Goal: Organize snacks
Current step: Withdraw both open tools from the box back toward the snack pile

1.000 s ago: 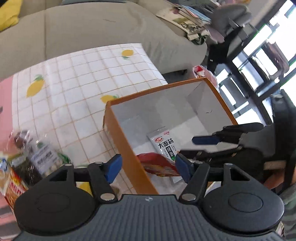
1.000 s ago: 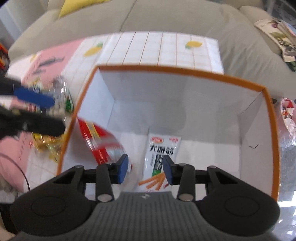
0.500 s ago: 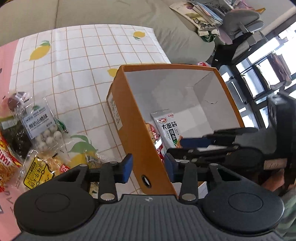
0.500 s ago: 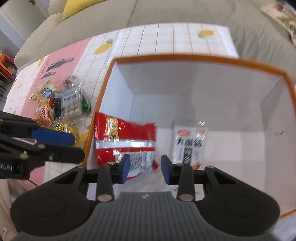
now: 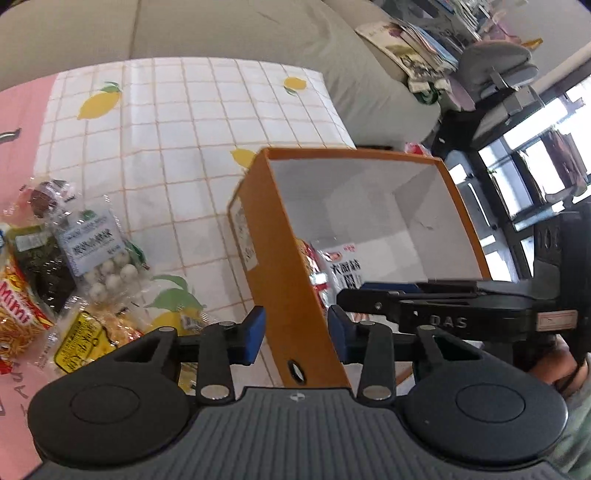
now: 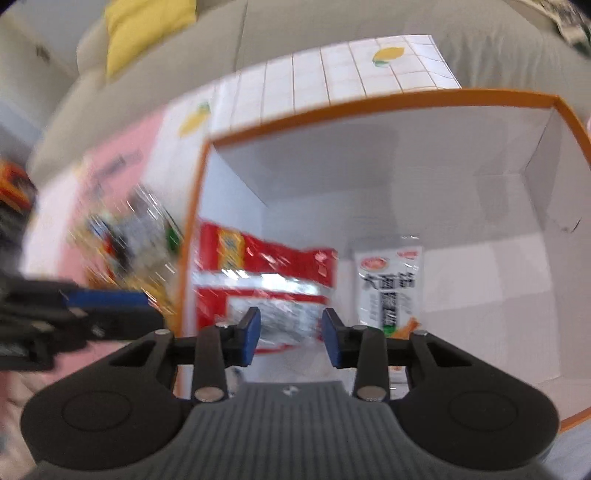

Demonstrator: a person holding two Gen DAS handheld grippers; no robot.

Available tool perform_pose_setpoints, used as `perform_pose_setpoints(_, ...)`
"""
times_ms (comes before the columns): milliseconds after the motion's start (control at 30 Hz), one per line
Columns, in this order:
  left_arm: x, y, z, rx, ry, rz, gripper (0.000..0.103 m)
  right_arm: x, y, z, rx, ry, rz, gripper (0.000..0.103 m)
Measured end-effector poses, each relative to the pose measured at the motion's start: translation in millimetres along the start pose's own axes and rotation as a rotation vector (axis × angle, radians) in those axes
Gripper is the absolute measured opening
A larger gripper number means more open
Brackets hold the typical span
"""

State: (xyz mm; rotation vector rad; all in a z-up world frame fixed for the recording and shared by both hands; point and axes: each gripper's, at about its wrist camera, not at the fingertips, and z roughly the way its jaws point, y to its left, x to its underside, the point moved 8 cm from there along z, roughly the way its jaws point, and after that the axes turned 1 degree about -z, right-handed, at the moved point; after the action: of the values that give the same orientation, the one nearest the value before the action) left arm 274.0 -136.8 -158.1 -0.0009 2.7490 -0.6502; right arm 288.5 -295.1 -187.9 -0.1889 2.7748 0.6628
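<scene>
An orange box with white inside stands on the tiled lemon-print table; it also shows in the right wrist view. Inside lie a red snack bag and a white snack packet. A pile of loose snack bags lies left of the box. My left gripper is open and empty, above the box's near left wall. My right gripper is open and empty, above the red bag inside the box; it also shows in the left wrist view.
A grey-green sofa runs behind the table, with magazines on its right end and a yellow cushion. A pink mat covers the table's left part. A chair stands at the right.
The left gripper has pulled back and left out of the box, over its left wall. The red bag has dropped and lies in the box. The right view has shifted and blurred.
</scene>
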Motion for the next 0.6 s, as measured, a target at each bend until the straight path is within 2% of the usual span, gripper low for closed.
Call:
perform_pose_setpoints(67,-1,2,-3,-0.012,-0.012,-0.004,0.045,1,5,6,-0.001,0.016,0.001,0.037)
perform_pose_setpoints(267,4,7,-14,-0.047,-0.028,0.03,0.045,7,10,36,0.112,0.044,-0.03,0.04)
perform_pose_setpoints(367,6,11,-20,-0.056,-0.031,0.043,0.045,10,8,39,0.124,0.053,-0.012,0.04)
perform_pose_setpoints(467,11,15,-26,-0.067,-0.038,0.057,0.045,10,9,30,0.136,0.032,-0.005,0.04)
perform_pose_setpoints(600,18,16,-42,-0.085,-0.059,0.101,0.045,13,16,6,0.202,-0.041,-0.01,0.041)
